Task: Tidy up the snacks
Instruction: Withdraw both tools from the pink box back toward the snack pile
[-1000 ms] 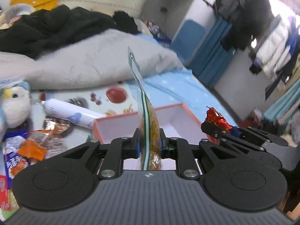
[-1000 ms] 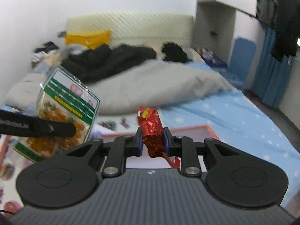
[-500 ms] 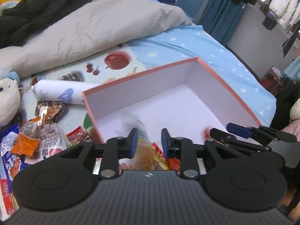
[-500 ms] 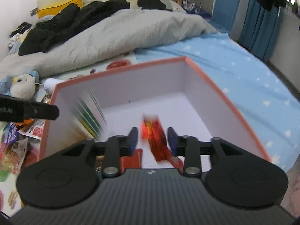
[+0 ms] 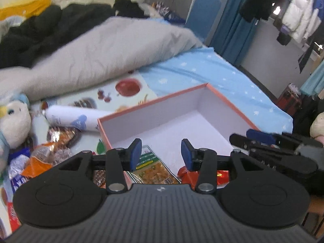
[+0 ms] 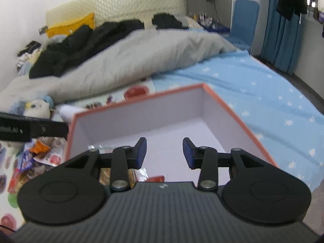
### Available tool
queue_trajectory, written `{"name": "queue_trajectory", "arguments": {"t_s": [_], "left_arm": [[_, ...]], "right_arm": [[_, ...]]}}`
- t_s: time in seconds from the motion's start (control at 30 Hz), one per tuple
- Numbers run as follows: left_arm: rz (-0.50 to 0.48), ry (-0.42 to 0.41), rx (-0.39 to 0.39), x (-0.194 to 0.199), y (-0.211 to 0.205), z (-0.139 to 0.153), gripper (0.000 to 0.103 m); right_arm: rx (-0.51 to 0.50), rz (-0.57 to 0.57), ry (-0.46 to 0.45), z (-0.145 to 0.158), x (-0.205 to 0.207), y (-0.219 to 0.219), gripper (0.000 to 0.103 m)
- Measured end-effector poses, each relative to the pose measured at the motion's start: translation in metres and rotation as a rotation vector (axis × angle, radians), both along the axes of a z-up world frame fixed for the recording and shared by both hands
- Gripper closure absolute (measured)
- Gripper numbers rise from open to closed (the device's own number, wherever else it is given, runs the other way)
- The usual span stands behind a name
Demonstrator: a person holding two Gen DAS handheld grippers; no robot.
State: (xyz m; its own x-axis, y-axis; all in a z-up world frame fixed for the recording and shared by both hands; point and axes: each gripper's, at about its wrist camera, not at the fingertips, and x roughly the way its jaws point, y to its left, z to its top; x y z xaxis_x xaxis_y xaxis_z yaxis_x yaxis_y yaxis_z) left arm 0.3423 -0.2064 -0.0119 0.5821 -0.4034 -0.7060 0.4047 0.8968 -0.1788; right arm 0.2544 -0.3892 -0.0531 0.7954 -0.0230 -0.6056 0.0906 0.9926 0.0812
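An orange-rimmed box (image 5: 226, 99) with a white inside lies on the bed. My left gripper (image 5: 161, 154) hangs over its near left corner; its jaws are opening, with nothing between the pads. Below it, on the box floor, lie a green-and-orange snack bag (image 5: 154, 168) and a red foil snack (image 5: 187, 177). My right gripper (image 6: 164, 151) is open over the same box (image 6: 222, 105), also with nothing in it. In the right wrist view the bag (image 6: 105, 174) and the red snack (image 6: 156, 179) peek out under the fingers. The right gripper (image 5: 246, 136) also shows at the box's right edge.
Several loose snack packets (image 5: 40, 158) lie left of the box, with a white tube (image 5: 73, 118) and a plush toy (image 5: 12, 125). A grey duvet (image 5: 101, 56) is piled behind. Blue starred sheet (image 6: 273, 101) runs along the right, then the bed edge.
Both grippers tipped down over the box and opened. The snack bag left the left gripper and the red foil snack left the right one; both now lie in the box.
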Motion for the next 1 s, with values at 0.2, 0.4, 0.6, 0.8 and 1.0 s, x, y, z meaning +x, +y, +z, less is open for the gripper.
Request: {"name": "queue_trajectory", "arguments": {"t_s": [0.2, 0.4, 0.6, 0.8, 1.0], "left_arm": [[0.005, -0.106, -0.004, -0.029, 0.019, 0.026, 0.054], [0.054, -0.198, -0.020, -0.051, 0.038, 0.040, 0.054], [0.098, -0.262, -0.027, -0.067, 0.067, 0.054, 0.054], [0.148, -0.308, -0.038, -0.087, 0.105, 0.064, 0.054], [0.207, -0.293, -0.055, -0.109, 0.140, 0.055, 0.054]], "right_arm": [[0.059, 0.039, -0.078, 0.022, -0.016, 0.012, 0.061], [0.061, 0.075, -0.126, 0.034, -0.029, 0.032, 0.061], [0.038, 0.115, -0.180, 0.050, -0.042, 0.050, 0.061], [0.038, 0.170, -0.213, 0.056, -0.051, 0.075, 0.061], [0.053, 0.233, -0.232, 0.050, -0.061, 0.101, 0.061]]}}
